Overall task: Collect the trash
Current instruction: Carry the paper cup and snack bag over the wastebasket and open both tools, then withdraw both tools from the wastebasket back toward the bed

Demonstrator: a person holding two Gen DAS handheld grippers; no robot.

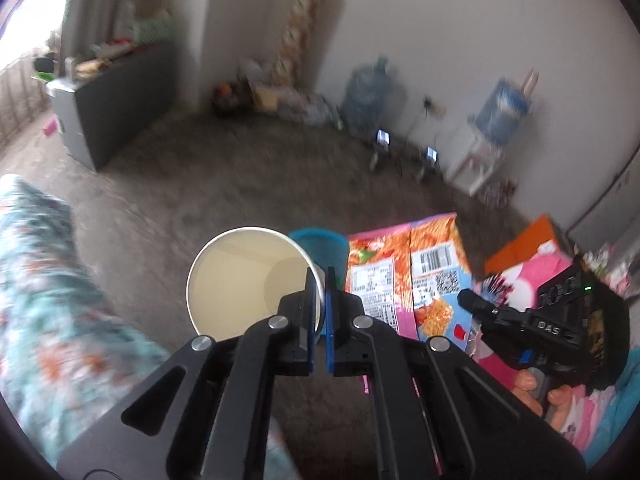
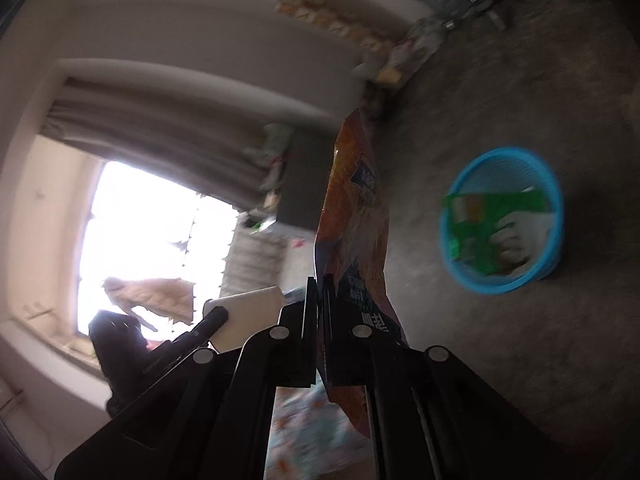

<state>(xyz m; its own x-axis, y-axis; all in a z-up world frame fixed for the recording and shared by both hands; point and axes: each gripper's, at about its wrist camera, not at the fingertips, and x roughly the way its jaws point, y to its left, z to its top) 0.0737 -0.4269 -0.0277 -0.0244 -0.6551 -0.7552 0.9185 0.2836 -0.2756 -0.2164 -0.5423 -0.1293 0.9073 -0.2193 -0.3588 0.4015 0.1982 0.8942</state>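
The left gripper point(image 1: 320, 312) is pinched on the rim of a paper cup point(image 1: 240, 280) (light, crushable, best held at the rim). The right gripper point(image 2: 320, 320) is clamped on a limp, slippery snack bag point(image 2: 352, 216). Beyond, the blue basket point(image 2: 500, 284) stands on open floor point(image 2: 480, 80), unobstructed.

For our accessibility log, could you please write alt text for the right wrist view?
The right gripper is shut on a snack bag, held above the floor. A blue basket with green wrappers stands on the floor to the right; the left gripper holds a paper cup at lower left.
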